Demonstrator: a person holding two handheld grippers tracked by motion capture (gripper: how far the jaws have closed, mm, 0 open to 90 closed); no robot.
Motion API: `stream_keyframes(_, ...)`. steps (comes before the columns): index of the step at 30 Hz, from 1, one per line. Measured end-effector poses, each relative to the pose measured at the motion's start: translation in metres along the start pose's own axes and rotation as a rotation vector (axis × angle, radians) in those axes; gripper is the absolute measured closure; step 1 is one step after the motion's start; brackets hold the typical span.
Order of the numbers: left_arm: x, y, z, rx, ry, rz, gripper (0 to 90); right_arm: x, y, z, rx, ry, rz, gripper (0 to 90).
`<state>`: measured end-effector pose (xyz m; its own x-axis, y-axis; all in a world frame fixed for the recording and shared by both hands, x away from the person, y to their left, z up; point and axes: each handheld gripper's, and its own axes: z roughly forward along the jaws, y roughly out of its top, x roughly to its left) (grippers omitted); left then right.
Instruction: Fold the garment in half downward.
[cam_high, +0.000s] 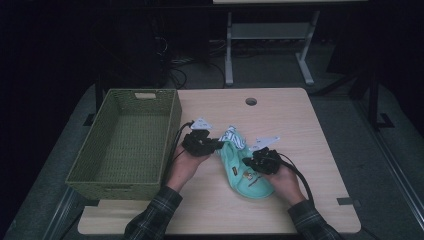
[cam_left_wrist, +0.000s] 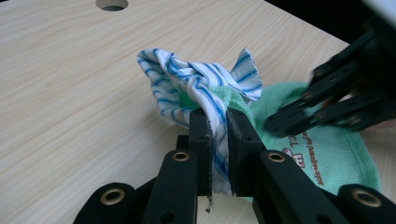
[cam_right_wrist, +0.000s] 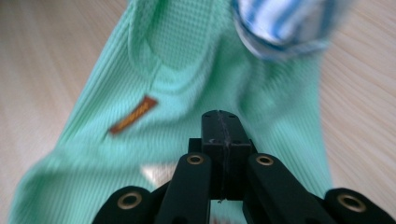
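A mint green garment (cam_high: 251, 181) lies on the wooden table (cam_high: 285, 120), with a blue-and-white striped cloth (cam_high: 233, 135) bunched at its far end. My left gripper (cam_left_wrist: 218, 120) is shut on a fold of the striped cloth (cam_left_wrist: 187, 79), which stands up off the table between its jaws. In the high view the left gripper (cam_high: 219, 145) sits just left of the garment. My right gripper (cam_right_wrist: 223, 117) is shut, its tips over the mint garment (cam_right_wrist: 187, 51) near an orange label (cam_right_wrist: 133, 115). I cannot tell whether it pinches any fabric. It also appears from the right (cam_left_wrist: 299, 116), and in the high view (cam_high: 247, 161).
A green wicker basket (cam_high: 116, 190) with nothing in it stands at the table's left side, close to my left hand. A round cable hole (cam_high: 251, 101) is near the far edge. Bare tabletop lies to the right of the garment and along the near edge.
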<state>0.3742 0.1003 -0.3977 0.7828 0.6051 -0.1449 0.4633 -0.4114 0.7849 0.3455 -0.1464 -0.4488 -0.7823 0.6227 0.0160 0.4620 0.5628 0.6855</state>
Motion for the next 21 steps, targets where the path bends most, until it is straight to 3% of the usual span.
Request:
stream_keyframes(12, 0.000, 0.000, -0.001, -0.001, 0.040, -0.001, 81.3, 0.002, -0.050, -0.044, 0.033, 0.002, 0.020, 89.6)
stream_keyframes(21, 0.000, -0.001, -0.001, 0.014, 0.057, 0.015, 81.2, 0.003, -0.066, -0.051, 0.062, 0.017, 0.038, 89.6)
